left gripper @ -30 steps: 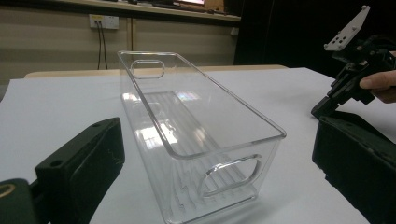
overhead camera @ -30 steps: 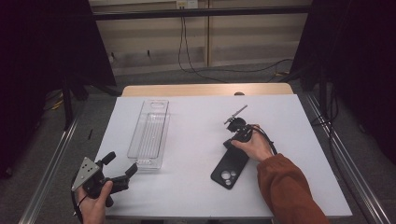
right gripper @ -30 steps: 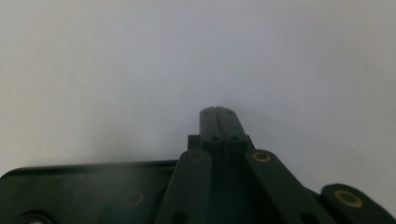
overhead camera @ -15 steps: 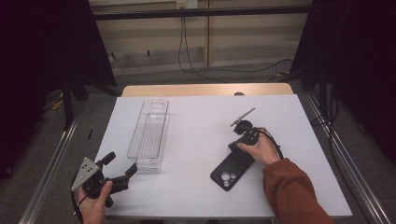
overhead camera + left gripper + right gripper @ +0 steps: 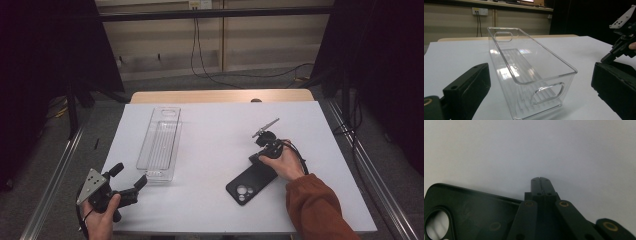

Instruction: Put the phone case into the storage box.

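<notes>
1. Diagonally is how the black phone case (image 5: 251,182) lies on the white table (image 5: 215,130): in the high view its long axis runs from the near left up toward the far right, with the camera cut-out at the near-left end.
2. It lies flat in the right half of the table, near my edge, and its far end sits under my right gripper (image 5: 256,158).
3. Seen close in the right gripper view, the case (image 5: 471,207) is dark and matte, with rounded corners, a raised rim and a round lens opening at one end.
4. My right gripper (image 5: 540,180) is clenched, jaws pressed together tip to tip with nothing between them, resting over the case's edge.
5. My left gripper (image 5: 129,181) is released, jaws spread wide, held off the table's near-left corner.
6. Between those spread jaws, in the left gripper view, stands the clear plastic bin (image 5: 529,72), long and narrow, apart from them.
7. Counted: one phone case, one clear bin, two grippers.
</notes>
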`<action>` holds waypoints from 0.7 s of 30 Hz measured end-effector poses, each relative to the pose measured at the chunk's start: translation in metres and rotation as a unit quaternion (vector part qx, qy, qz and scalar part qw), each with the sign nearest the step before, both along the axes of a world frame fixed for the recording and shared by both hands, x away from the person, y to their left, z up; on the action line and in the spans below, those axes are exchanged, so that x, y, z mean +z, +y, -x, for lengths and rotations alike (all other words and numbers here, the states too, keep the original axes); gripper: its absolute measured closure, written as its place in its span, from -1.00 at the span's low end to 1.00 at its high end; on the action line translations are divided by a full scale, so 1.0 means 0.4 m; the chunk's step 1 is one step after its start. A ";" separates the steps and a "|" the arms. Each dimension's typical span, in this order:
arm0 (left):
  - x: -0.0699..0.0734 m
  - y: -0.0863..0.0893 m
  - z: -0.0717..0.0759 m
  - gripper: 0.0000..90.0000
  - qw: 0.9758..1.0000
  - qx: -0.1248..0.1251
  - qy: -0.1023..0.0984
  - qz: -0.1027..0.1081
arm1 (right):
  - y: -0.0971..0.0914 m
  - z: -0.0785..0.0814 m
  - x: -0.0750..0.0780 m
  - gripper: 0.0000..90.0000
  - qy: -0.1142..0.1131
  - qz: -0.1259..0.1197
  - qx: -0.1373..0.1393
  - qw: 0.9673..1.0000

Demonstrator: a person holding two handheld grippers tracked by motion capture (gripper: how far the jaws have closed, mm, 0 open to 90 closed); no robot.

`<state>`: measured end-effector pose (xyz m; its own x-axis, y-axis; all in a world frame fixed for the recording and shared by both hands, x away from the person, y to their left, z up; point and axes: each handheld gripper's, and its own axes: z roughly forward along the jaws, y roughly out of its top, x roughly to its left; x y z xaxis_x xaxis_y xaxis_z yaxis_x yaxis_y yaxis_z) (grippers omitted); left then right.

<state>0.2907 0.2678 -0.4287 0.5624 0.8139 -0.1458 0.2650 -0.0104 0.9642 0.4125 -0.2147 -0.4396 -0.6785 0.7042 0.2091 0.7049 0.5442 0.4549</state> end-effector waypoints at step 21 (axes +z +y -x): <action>0.000 0.000 0.000 -0.95 1.000 0.001 0.000 0.001 | -0.042 0.043 0.000 1.00 -0.003 -0.004 -0.014 1.000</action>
